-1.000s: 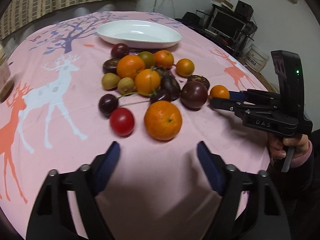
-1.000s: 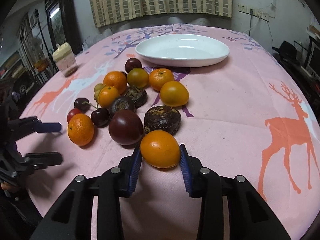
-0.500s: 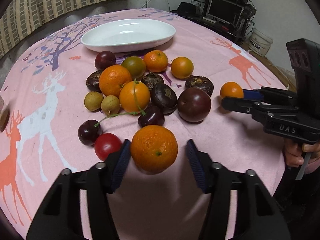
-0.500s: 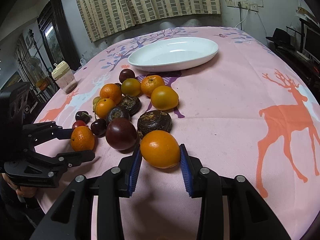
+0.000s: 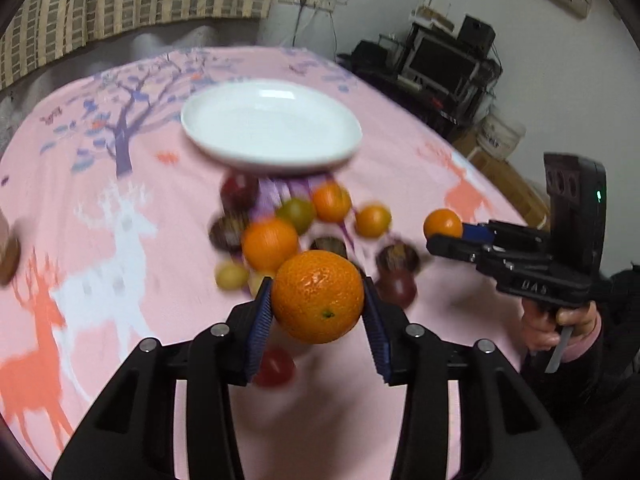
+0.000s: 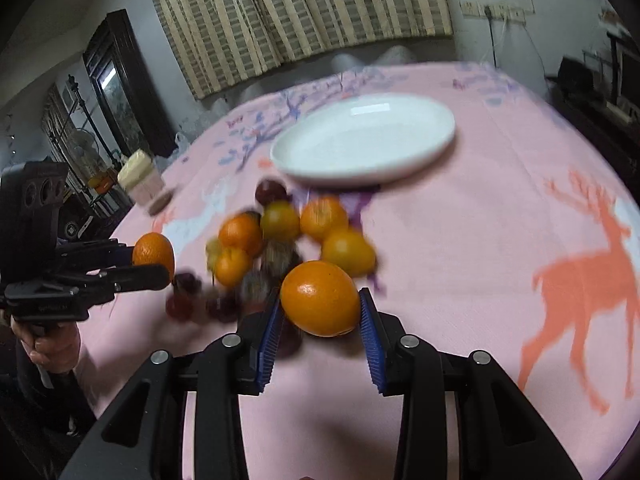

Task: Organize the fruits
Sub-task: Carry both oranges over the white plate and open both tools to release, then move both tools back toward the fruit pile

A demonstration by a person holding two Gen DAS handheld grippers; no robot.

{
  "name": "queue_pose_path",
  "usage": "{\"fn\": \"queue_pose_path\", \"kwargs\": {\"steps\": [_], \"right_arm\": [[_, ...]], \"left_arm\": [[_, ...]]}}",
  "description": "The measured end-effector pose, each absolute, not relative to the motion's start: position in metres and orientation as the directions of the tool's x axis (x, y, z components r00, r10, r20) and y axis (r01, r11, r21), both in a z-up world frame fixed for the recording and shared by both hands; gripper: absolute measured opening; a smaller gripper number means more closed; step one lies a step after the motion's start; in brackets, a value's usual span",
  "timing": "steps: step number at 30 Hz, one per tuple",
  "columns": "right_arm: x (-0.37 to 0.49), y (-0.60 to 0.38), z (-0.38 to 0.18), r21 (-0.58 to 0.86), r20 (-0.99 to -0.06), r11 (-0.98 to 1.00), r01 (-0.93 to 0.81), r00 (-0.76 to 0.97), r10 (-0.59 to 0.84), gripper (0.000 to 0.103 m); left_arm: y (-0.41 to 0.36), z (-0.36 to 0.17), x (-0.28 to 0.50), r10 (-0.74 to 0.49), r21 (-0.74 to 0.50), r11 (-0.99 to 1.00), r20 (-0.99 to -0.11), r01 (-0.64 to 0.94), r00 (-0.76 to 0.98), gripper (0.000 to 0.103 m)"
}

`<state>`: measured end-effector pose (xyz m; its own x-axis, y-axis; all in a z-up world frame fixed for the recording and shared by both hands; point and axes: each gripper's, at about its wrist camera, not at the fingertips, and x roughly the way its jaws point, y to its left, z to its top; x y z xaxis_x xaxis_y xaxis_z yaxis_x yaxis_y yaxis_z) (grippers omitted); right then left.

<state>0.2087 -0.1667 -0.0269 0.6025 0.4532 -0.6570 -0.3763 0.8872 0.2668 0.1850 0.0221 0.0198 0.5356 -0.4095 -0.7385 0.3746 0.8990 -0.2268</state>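
Note:
My left gripper (image 5: pixel 318 300) is shut on a rough-skinned orange (image 5: pixel 318 296) and holds it lifted above the pink tablecloth; it also shows in the right wrist view (image 6: pixel 154 254). My right gripper (image 6: pixel 320 304) is shut on a smooth orange (image 6: pixel 320 298), lifted too; it shows in the left wrist view (image 5: pixel 442 224). A pile of mixed fruit (image 5: pixel 288 224) lies on the cloth below, blurred; it also shows in the right wrist view (image 6: pixel 280 236). A white oval plate (image 5: pixel 272 128) stands empty beyond the pile, and in the right wrist view (image 6: pixel 364 140).
A round table with a pink deer-print cloth (image 6: pixel 520 208). A small lidded jar (image 6: pixel 140 184) stands near the left edge. Shelves with electronics (image 5: pixel 440 64) stand past the table. A white bucket (image 5: pixel 500 132) is on the floor.
Both grippers have closed on their oranges and lifted them off the cloth, moving toward the plate. The pile on the table looks blurred from the motion.

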Motion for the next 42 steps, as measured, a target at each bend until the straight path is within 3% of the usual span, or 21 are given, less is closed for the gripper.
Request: {"fn": "queue_pose_path", "kwargs": {"steps": [5, 12, 18, 19, 21, 22, 24, 26, 35, 42], "right_arm": [[0.284, -0.154, -0.001, 0.254, -0.623, 0.899, -0.357, 0.65, 0.434, 0.038], [0.386, -0.136, -0.028, 0.203, -0.717, 0.938, -0.281, 0.61, 0.338, 0.038], [0.411, -0.128, -0.046, 0.182, -0.752, 0.94, -0.29, 0.574, 0.323, 0.039], [0.414, -0.127, -0.049, 0.183, -0.757, 0.94, -0.289, 0.568, 0.323, 0.039], [0.416, -0.127, -0.051, 0.197, -0.761, 0.938, -0.287, 0.559, 0.331, 0.051], [0.415, -0.128, -0.051, 0.205, -0.763, 0.937, -0.284, 0.553, 0.335, 0.057], [0.406, -0.131, -0.044, 0.209, -0.758, 0.936, -0.282, 0.558, 0.337, 0.057], [0.392, -0.135, -0.03, 0.213, -0.729, 0.935, -0.283, 0.591, 0.346, 0.058], [0.251, -0.159, -0.013, 0.267, -0.614, 0.928, -0.258, 0.697, 0.37, 0.063], [0.169, -0.142, -0.046, 0.311, -0.653, 0.918, -0.247, 0.646, 0.395, 0.062]], "left_arm": [[0.022, 0.041, 0.279, -0.418, -0.261, 0.904, -0.709, 0.34, 0.568, 0.043], [-0.001, 0.004, 0.4, -0.299, -0.2, 0.949, -0.819, 0.244, 0.49, 0.043], [-0.003, -0.024, 0.431, -0.245, -0.166, 0.964, -0.856, 0.207, 0.455, 0.047], [-0.002, -0.027, 0.432, -0.237, -0.159, 0.966, -0.856, 0.202, 0.459, 0.053], [0.001, -0.024, 0.429, -0.215, -0.147, 0.973, -0.847, 0.175, 0.485, 0.076], [0.004, -0.018, 0.424, -0.217, -0.152, 0.974, -0.84, 0.168, 0.497, 0.077], [0.008, -0.006, 0.412, -0.242, -0.174, 0.969, -0.825, 0.176, 0.511, 0.081], [0.016, 0.008, 0.392, -0.247, -0.18, 0.968, -0.811, 0.176, 0.531, 0.092], [0.072, 0.013, 0.279, -0.207, -0.16, 0.978, -0.754, 0.131, 0.624, 0.098], [0.099, -0.013, 0.243, -0.208, -0.174, 0.978, -0.771, 0.116, 0.602, 0.098]]}}
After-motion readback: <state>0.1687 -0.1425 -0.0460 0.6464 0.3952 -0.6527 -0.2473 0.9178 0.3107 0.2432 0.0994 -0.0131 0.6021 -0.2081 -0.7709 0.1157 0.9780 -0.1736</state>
